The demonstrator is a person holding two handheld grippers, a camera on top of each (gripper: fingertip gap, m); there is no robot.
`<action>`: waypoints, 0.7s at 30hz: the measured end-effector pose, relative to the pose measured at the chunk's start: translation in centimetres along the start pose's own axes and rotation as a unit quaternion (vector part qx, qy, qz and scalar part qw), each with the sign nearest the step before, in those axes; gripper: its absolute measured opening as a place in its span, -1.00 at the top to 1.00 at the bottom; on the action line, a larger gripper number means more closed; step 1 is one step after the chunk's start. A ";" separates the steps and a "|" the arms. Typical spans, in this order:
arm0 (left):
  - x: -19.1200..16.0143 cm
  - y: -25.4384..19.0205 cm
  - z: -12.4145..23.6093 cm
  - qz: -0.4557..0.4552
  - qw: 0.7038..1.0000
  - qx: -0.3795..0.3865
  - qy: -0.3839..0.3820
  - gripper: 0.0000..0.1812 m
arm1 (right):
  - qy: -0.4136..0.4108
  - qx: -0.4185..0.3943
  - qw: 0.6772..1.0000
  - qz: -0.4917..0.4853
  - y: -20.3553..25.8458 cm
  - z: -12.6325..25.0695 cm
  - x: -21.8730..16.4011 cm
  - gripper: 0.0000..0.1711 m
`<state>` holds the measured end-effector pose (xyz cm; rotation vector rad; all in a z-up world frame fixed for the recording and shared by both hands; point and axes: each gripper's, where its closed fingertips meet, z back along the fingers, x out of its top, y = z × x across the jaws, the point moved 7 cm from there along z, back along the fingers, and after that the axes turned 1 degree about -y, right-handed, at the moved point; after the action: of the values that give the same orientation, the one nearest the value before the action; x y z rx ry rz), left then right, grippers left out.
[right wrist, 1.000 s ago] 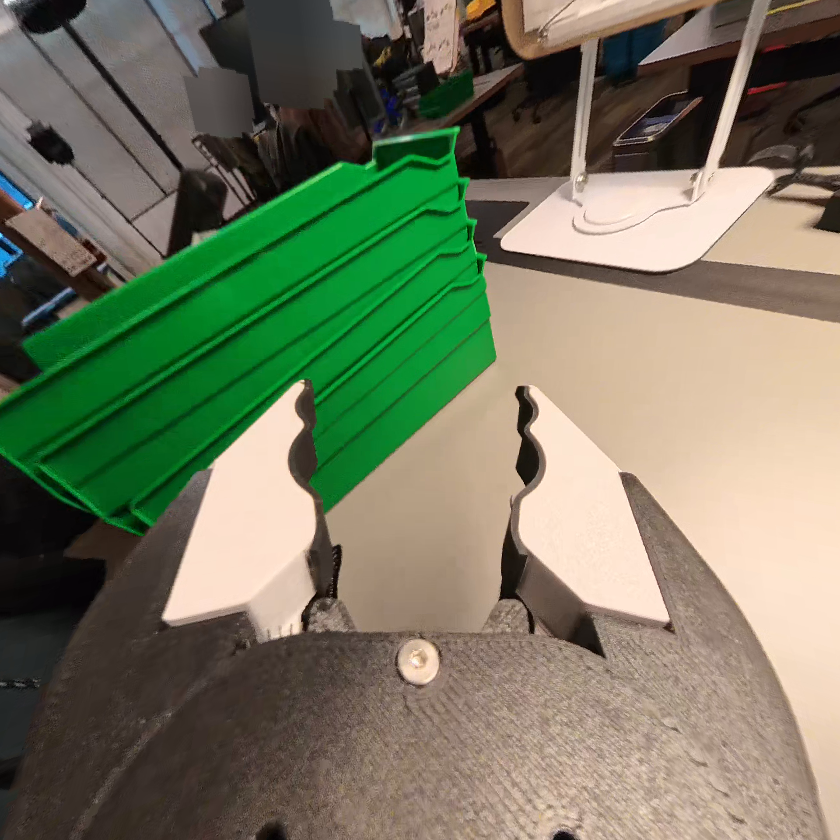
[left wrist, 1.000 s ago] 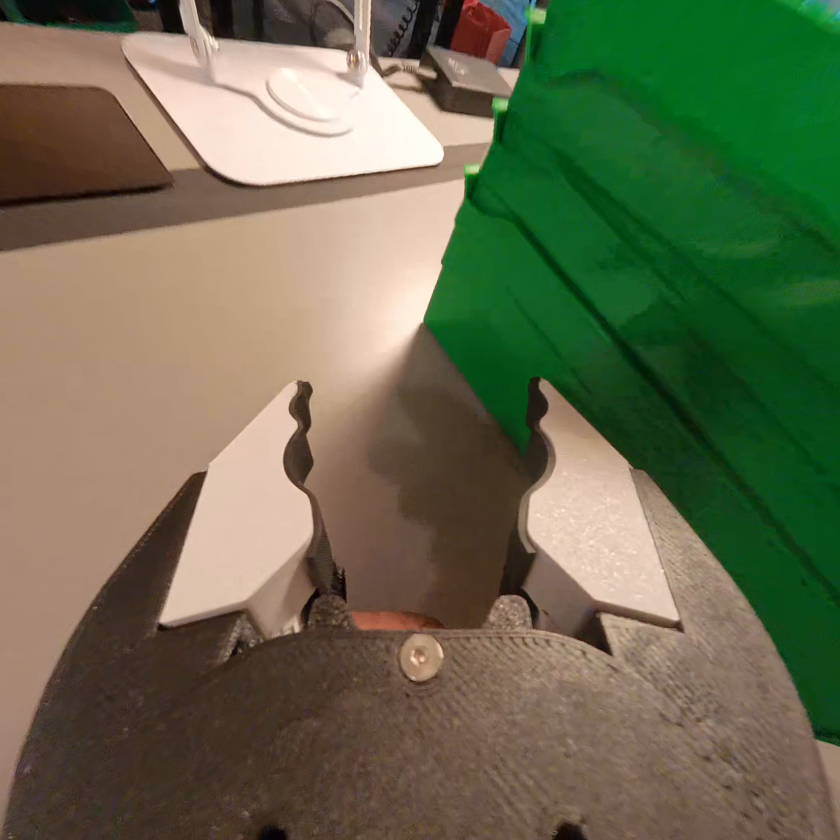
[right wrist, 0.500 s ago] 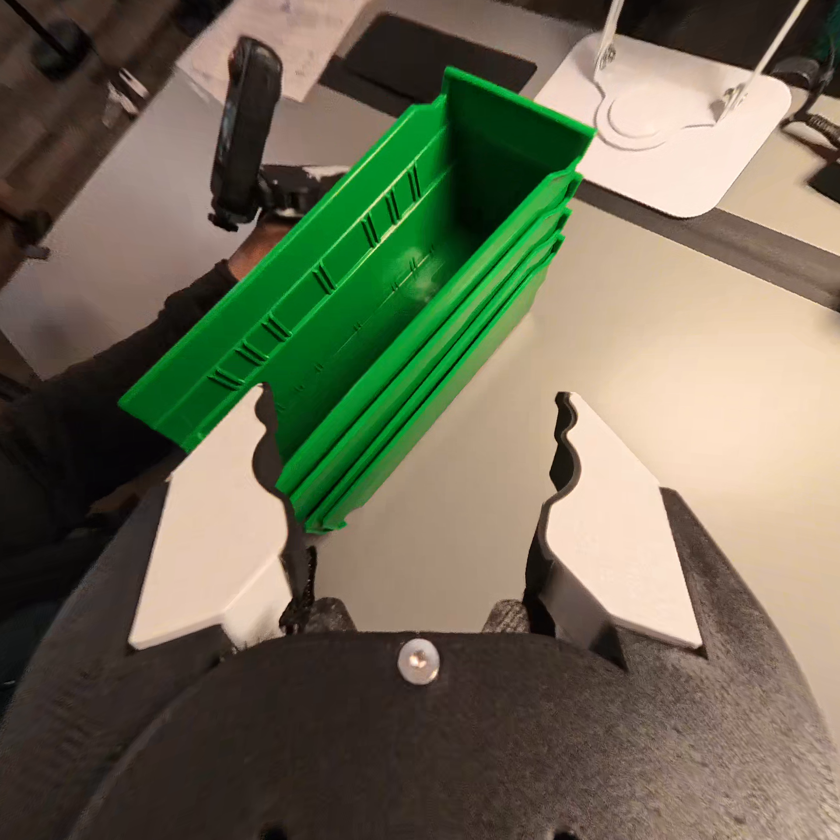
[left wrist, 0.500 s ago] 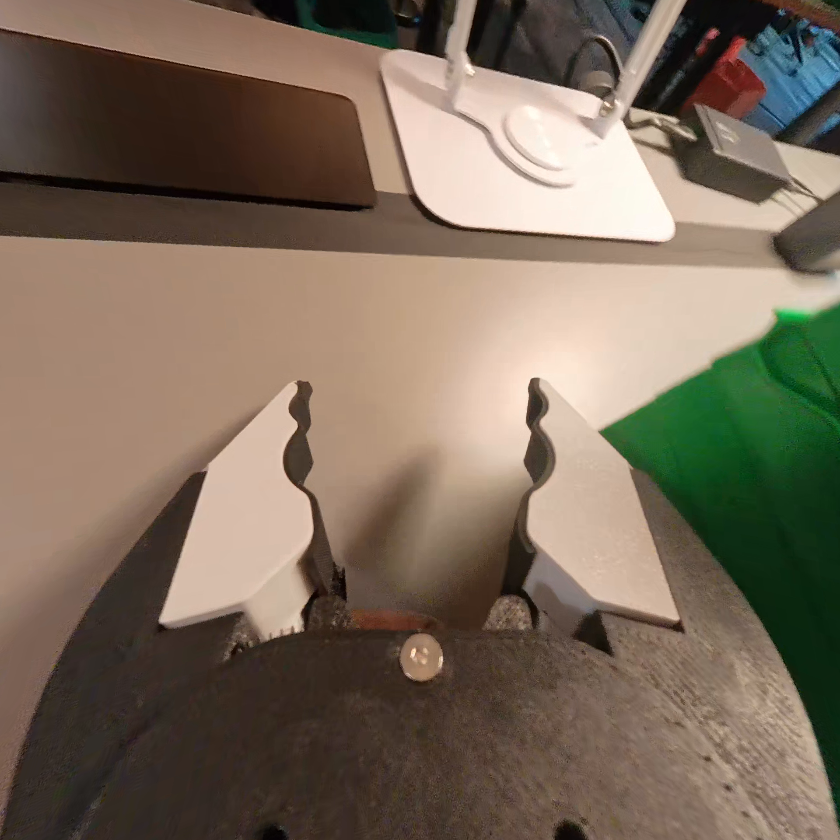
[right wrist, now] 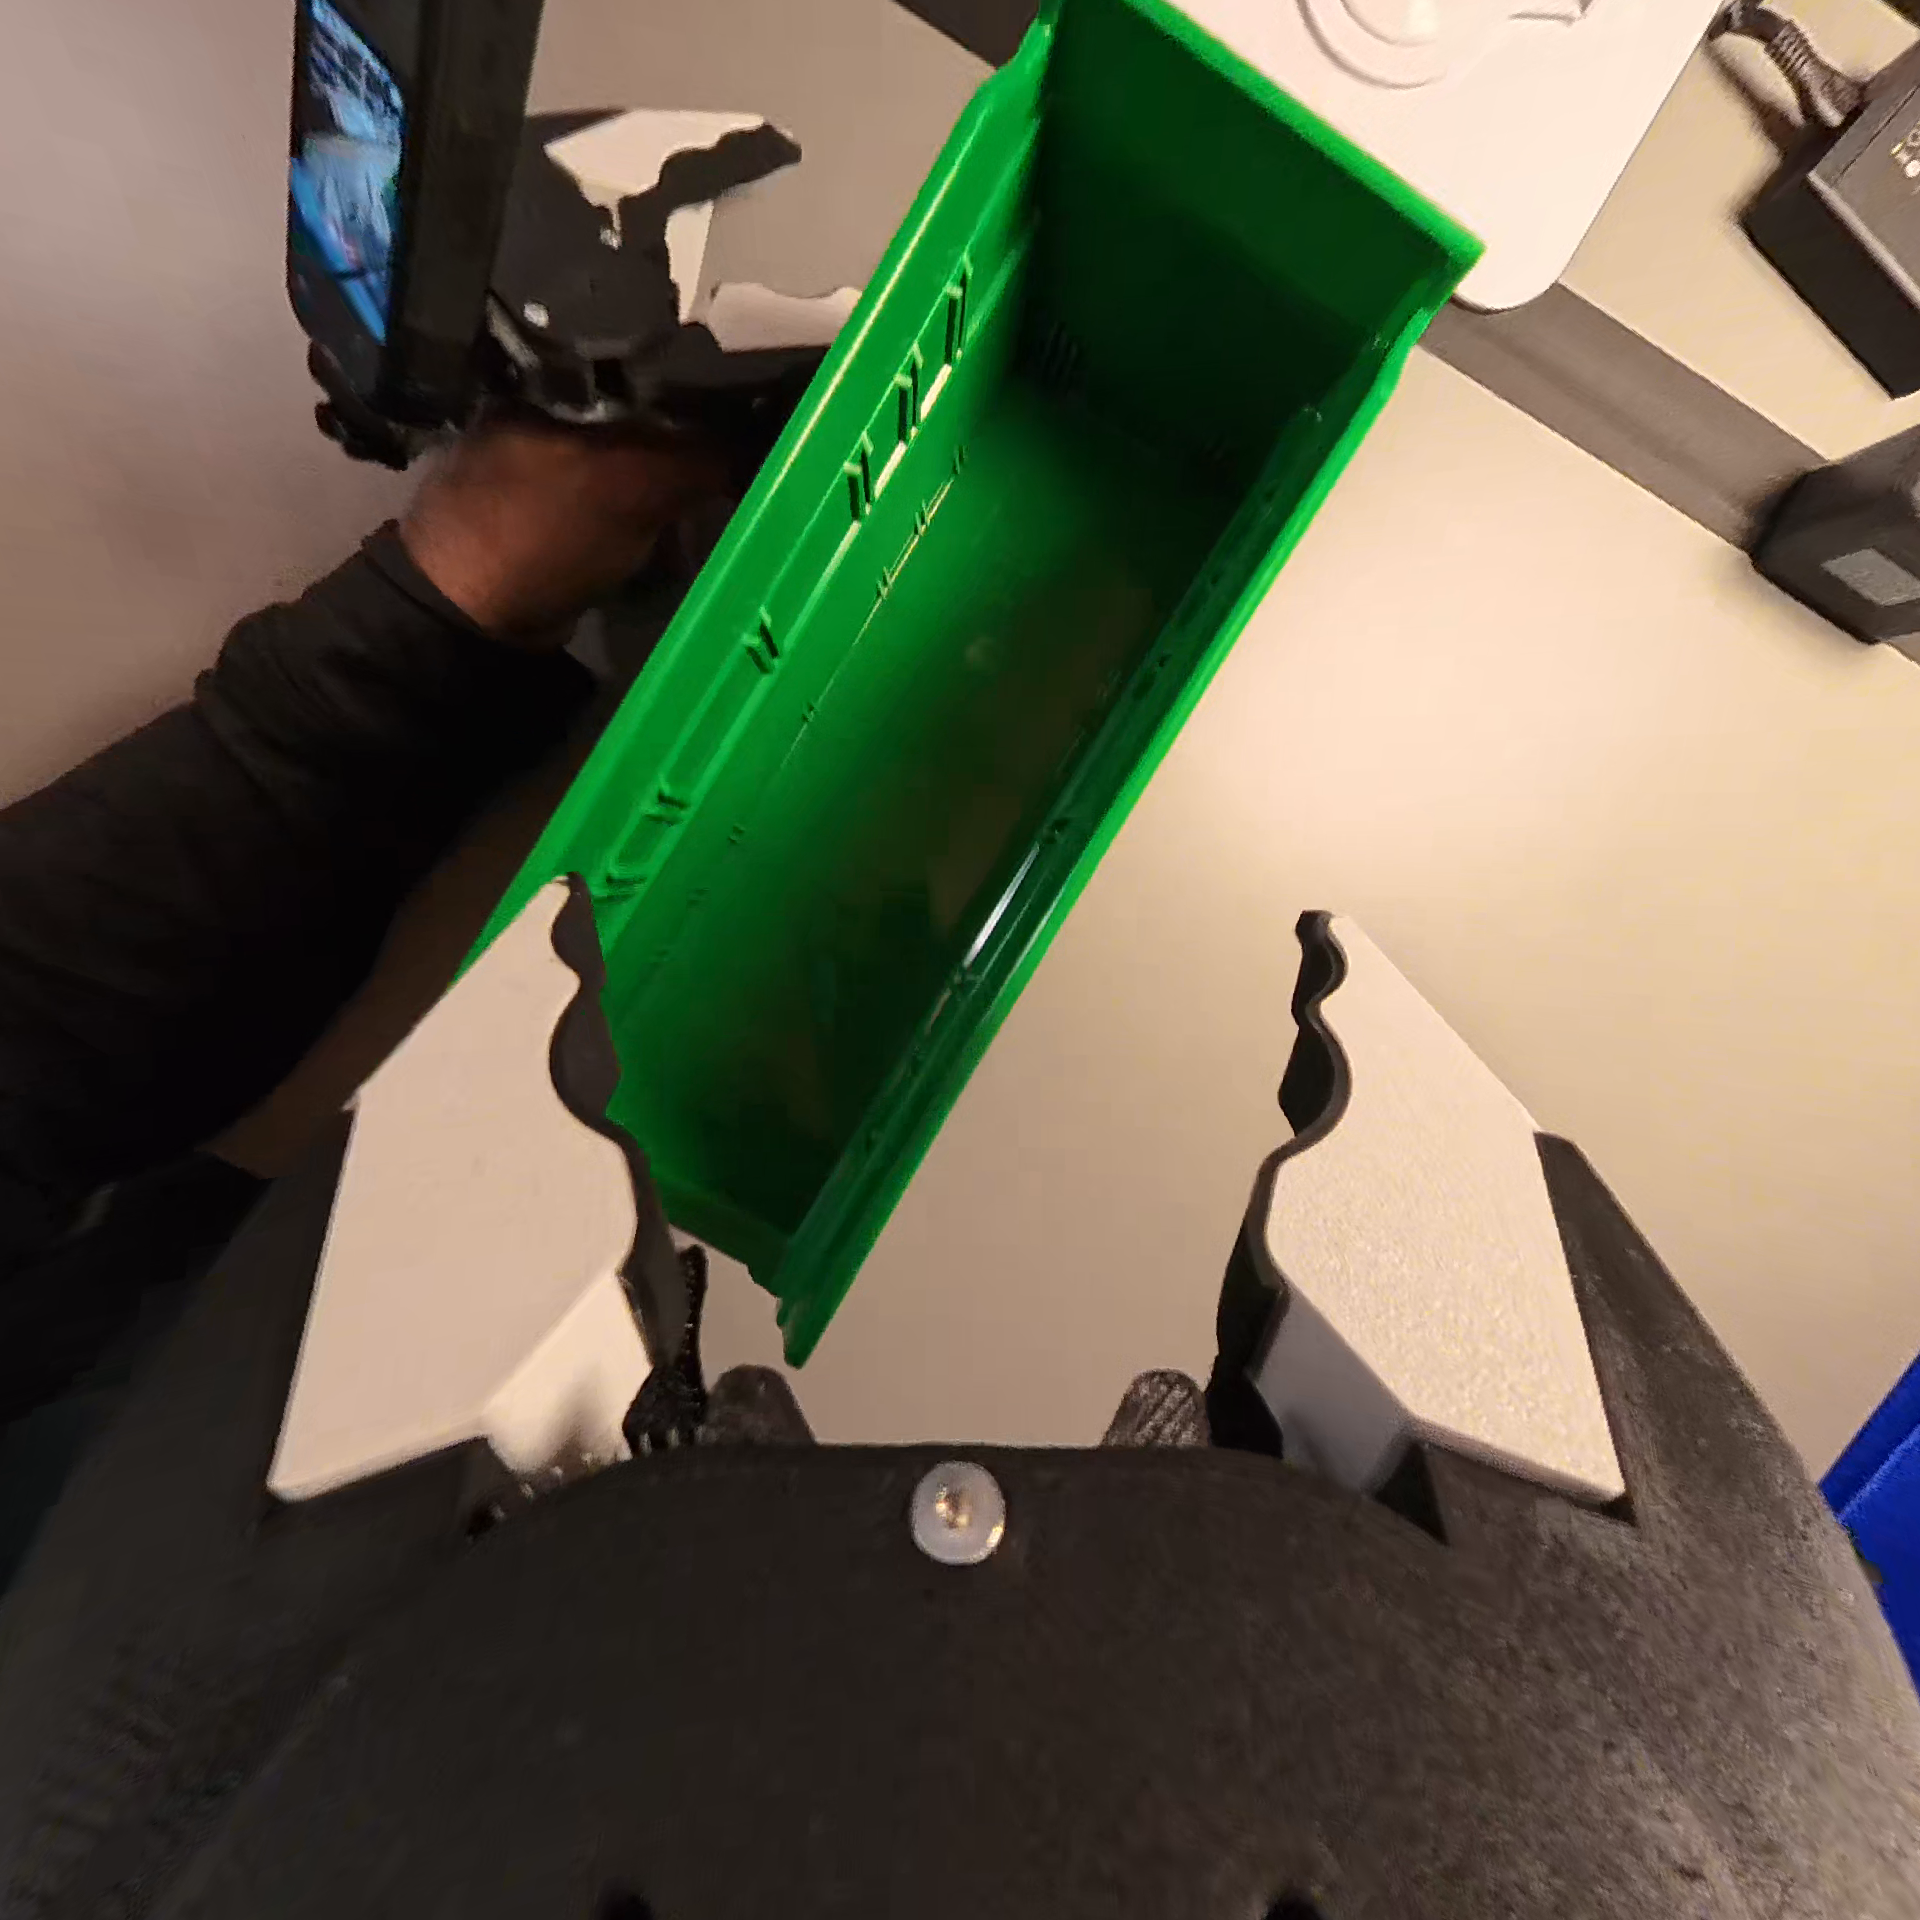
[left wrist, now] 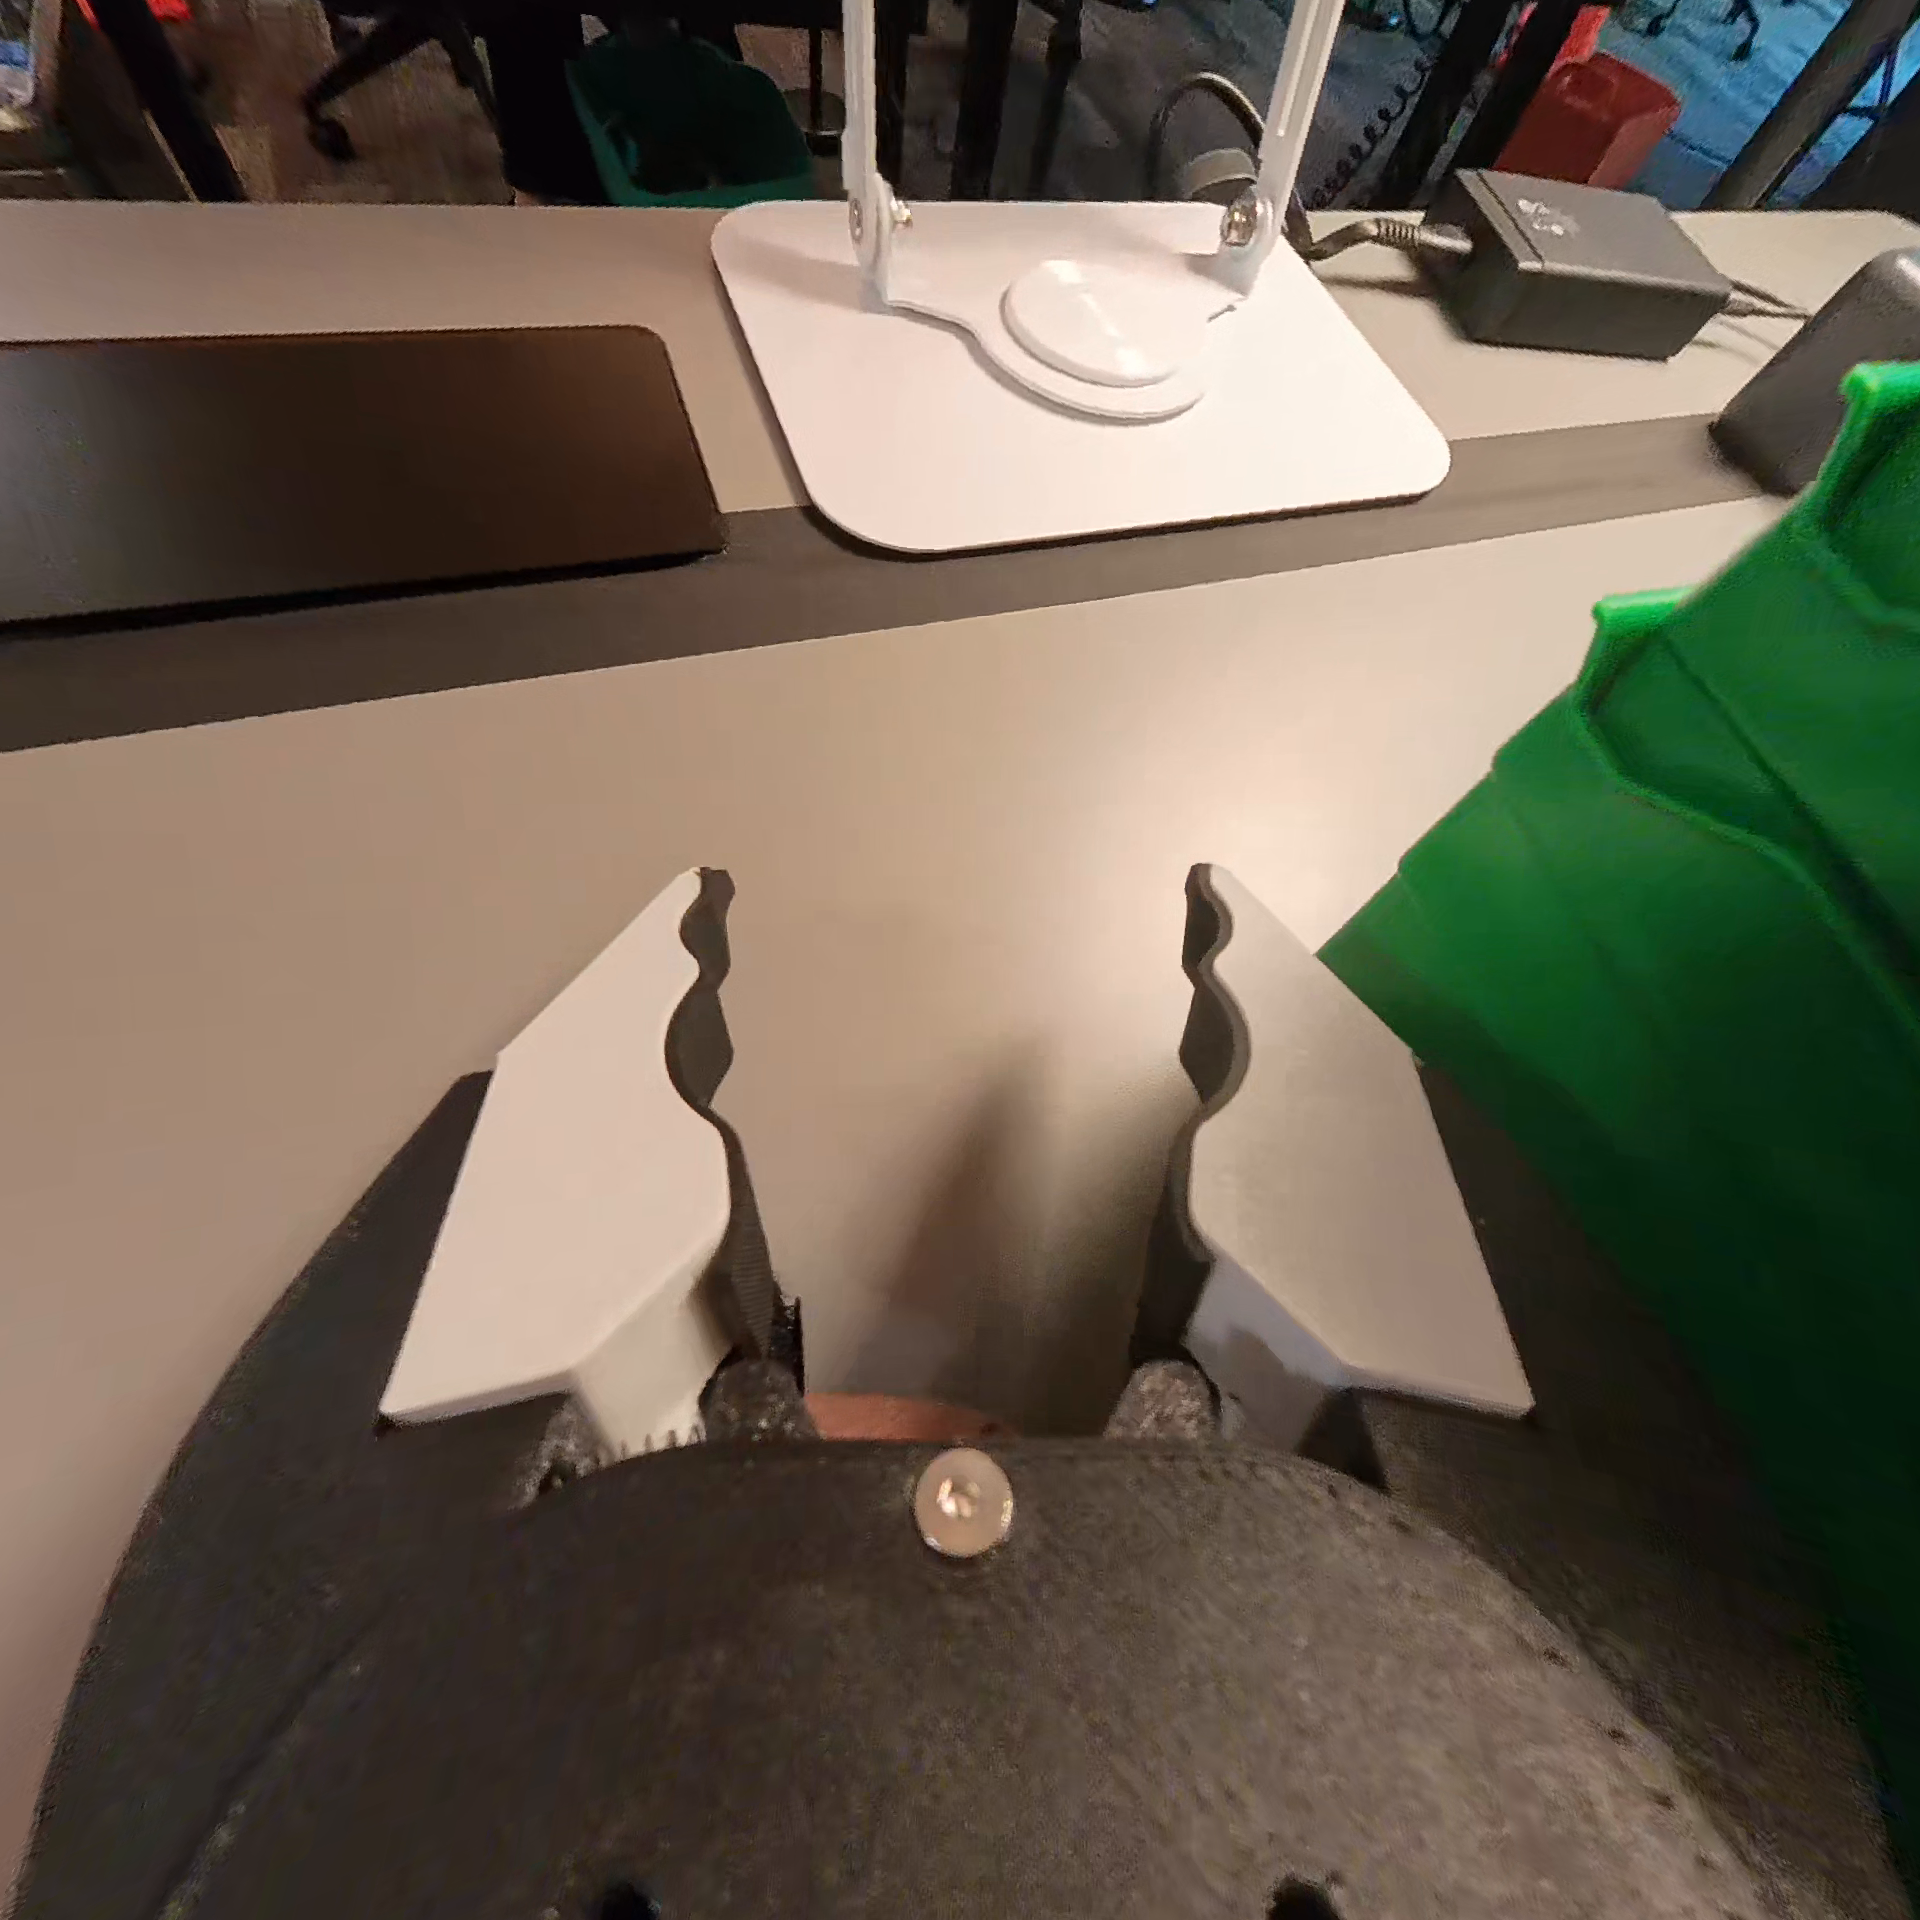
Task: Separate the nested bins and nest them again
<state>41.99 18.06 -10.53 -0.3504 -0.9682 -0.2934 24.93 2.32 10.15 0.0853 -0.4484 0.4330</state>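
Note:
A stack of nested green bins (right wrist: pixel 1039 623) stands on the beige table, and the right wrist view looks down into the empty top bin. My right gripper (right wrist: pixel 940 909) is open above the stack's near end, with its left finger over the left wall and holding nothing. My left gripper (left wrist: pixel 956 883) is open and empty over bare table, with the green stack (left wrist: pixel 1662 987) close on its right. The right wrist view also shows the left gripper (right wrist: pixel 805 223) beside the stack's left wall, held by a hand in a black sleeve.
A white lamp base (left wrist: pixel 1070 384), a black mat (left wrist: pixel 312 468) and a black power adapter (left wrist: pixel 1569 270) lie along the table's far side. A dark block (right wrist: pixel 1849 540) sits right of the bins. A blue object (right wrist: pixel 1881 1475) shows at the right edge. My right fingertips sit around 30 cm from my left ones.
My right gripper has risen and tipped down, from a side view of the bins to looking into the top one. The left gripper has swung so the stack sits at its right edge.

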 end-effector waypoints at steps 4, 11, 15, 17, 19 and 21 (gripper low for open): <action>-0.1 -0.1 -0.1 -0.001 1.000 -0.005 0.004 0.04 | 0.020 -0.016 1.000 -0.003 0.1 -1.6 1.0 -0.54; -0.2 -2.4 0.5 0.055 0.988 -0.145 0.003 0.21 | 0.035 -0.027 0.999 0.013 -0.6 -3.2 1.4 -0.53; -0.9 -3.9 0.9 0.168 0.964 -0.207 0.010 0.30 | 0.041 -0.015 0.999 0.021 -0.8 -3.9 0.8 -0.51; -1.8 -4.8 1.0 0.243 0.947 -0.208 0.012 0.25 | 0.043 -0.011 0.999 0.023 -1.1 -4.3 0.4 -0.51; -2.5 -5.7 1.5 0.302 0.934 -0.191 -0.008 0.24 | 0.042 0.000 0.999 0.022 -1.4 -4.6 -0.3 -0.51; -3.1 -6.6 2.3 0.323 0.933 -0.156 -0.037 0.24 | 0.038 0.010 0.999 0.022 -1.7 -4.7 -1.0 -0.50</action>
<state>36.01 13.30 -10.87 -0.9509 -0.8275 0.1753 26.79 1.19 5.51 0.0784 -0.3722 0.4821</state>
